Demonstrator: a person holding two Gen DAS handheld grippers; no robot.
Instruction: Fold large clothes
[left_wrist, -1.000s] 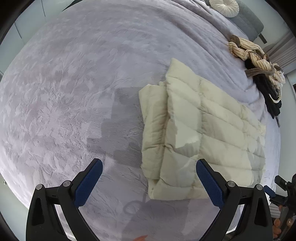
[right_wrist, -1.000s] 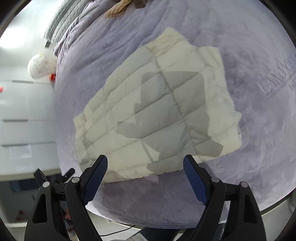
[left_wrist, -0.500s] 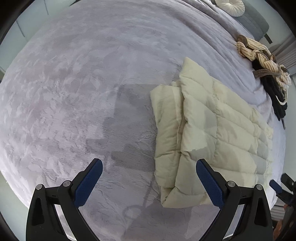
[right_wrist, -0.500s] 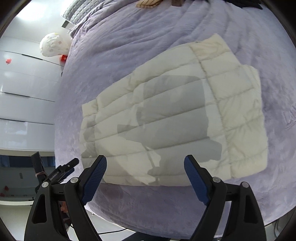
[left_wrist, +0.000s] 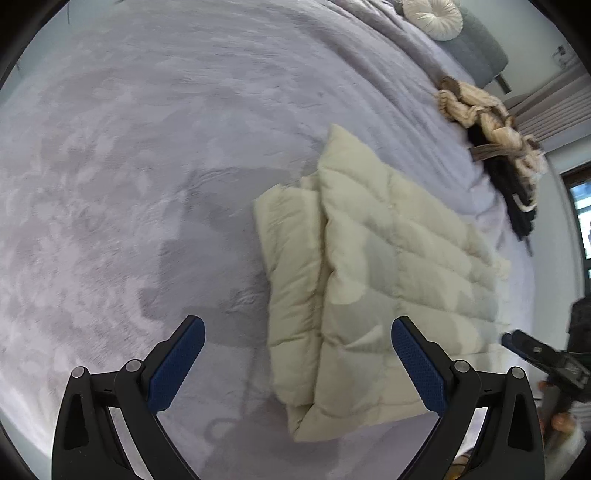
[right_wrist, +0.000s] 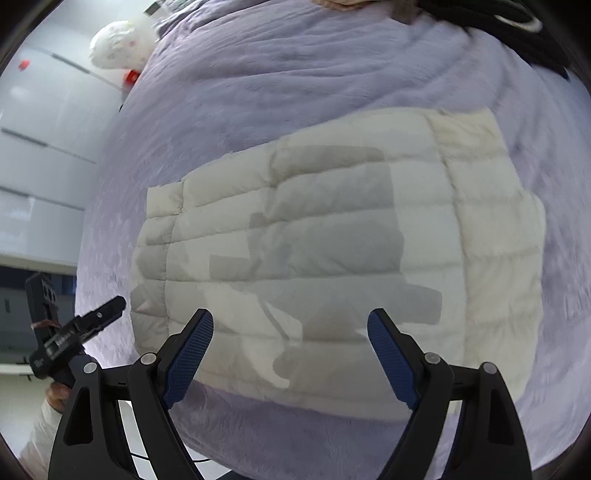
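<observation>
You are holding both the left gripper (left_wrist: 295, 354) and the right gripper (right_wrist: 290, 338) wide apart and empty above the folded cream quilted jacket (right_wrist: 332, 251); no writing is readable on it.

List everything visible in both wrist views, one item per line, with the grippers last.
Quilted jacket: one, cream, folded, lying flat on the bed ahead of both grippers.
Bed cover: one, lilac plush, under everything.
Clothes pile: one heap, beige knit on black garments, at the bed's far edge beyond the jacket.
Round cushion: one, white, at the head end.
Wardrobe: white panels, beside the bed, in the right wrist view.
Stuffed bag: one, white, by the wardrobe; what it is, unclear.
Left gripper: blue pads, open, above the jacket's edge, holding nothing.
Right gripper: blue pads, open, above the jacket, holding nothing.
</observation>
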